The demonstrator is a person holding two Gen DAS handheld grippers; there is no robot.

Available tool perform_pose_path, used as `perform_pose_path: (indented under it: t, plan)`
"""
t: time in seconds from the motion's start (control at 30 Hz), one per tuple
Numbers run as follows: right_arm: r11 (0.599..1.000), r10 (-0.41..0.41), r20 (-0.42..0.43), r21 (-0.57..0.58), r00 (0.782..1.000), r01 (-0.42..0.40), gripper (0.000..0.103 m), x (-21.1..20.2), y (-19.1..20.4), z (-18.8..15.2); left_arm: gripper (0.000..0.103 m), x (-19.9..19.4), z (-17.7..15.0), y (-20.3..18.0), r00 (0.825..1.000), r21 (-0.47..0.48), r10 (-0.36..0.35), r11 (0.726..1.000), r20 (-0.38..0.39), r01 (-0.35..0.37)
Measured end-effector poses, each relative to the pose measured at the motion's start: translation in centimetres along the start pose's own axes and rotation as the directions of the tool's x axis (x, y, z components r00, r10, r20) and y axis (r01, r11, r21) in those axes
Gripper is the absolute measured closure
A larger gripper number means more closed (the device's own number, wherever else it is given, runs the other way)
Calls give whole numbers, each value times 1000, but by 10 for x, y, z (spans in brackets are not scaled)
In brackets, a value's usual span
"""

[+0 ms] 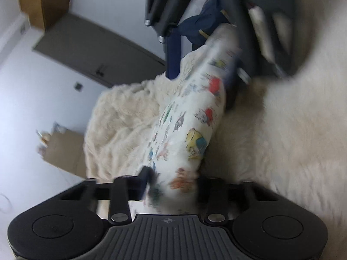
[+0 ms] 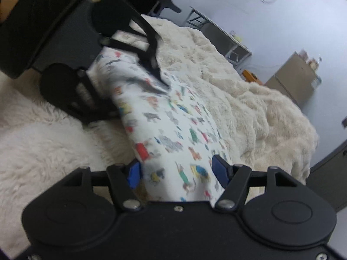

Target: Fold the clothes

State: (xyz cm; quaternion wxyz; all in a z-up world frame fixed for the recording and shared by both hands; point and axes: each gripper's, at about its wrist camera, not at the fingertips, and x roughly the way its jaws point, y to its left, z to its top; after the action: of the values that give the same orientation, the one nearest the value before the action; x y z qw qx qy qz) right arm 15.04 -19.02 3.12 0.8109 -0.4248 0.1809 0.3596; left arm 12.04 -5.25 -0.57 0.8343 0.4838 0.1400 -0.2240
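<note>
The left gripper (image 1: 173, 184) has its fingers closed in on one end of the printed garment (image 1: 190, 125), pinching the bunched white cloth with its small coloured figures. From there the cloth runs as a narrow, blurred band across the cream fleece blanket (image 1: 121, 117) on the bed to the right gripper (image 1: 201, 65), whose blue fingers (image 1: 173, 52) stand spread on either side of the far end; whether they press it I cannot tell. In the right wrist view the garment passes between those spread fingers (image 2: 220, 169). Farther off stand a brown cabinet (image 2: 297, 75), a metal-framed table (image 2: 227, 41), pale walls and a dark door (image 1: 95, 49)
</note>
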Motion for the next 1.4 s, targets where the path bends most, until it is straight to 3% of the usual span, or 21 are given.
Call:
perform_pose_path:
  t: [0.07,0.17,0.23,0.3,0.4,0.47,0.53,0.6,0.63,0.67,0.73,0.83,1.03,1.2,1.4]
  plan:
    - [998,61,57,25,997,-62,39,-5,1,13,78,-1,3,26,998,-86,-60,994,7,61]
    - [998,42,77,46,996,-45,39,-4,-1,26,78,1,2,50,994,-143,-106,984,8,106]
    - [996,-75,-1,-51,997,75,41,13,3,31,78,2,0,60,993,-185,-115,976,13,116]
    - [988,-120,-96,-108,988,110,45,29,3,22,78,-1,-1,64,993,-212,-120,970,18,121]
    - [983,-130,-129,-144,983,111,58,32,2,4,70,-11,-7,40,996,-147,-83,985,26,86]
    - [986,-128,-107,-119,986,115,63,27,-1,-6,53,-14,-9,14,999,-55,-30,998,21,31]
    - [975,-148,-114,-181,982,126,63,33,6,-10,53,-7,-11,-12,1000,47,6,999,0,-6]
    - [960,-169,-119,-243,978,136,62,39,13,-14,53,5,-16,-17,1000,75,24,997,-18,-23]
    - [952,-179,-122,-272,976,141,62,43,17,-15,56,12,-20,-17,999,77,32,997,-19,-30]
    - [948,-184,-125,-284,975,142,62,48,18,-15,69,14,-22,-11,1000,58,27,998,-15,-26]
    - [950,-180,-118,-278,977,142,65,52,15,-16,80,19,-26,1,1000,18,17,1000,-8,-17]
    - [955,-182,-95,-255,979,153,72,45,10,-12,86,17,-23,15,1000,-2,19,1000,-15,-19]
    - [947,-167,-76,-290,983,138,74,18,-6,21,88,-19,-16,47,999,-30,38,999,-16,-38]
    - [949,-93,-50,-306,994,73,75,-15,-21,69,88,-59,-22,80,997,-67,72,995,-9,-72]
    - [948,26,0,-318,1000,-25,75,-37,-24,140,88,-112,-47,118,990,-115,123,985,-63,-129]
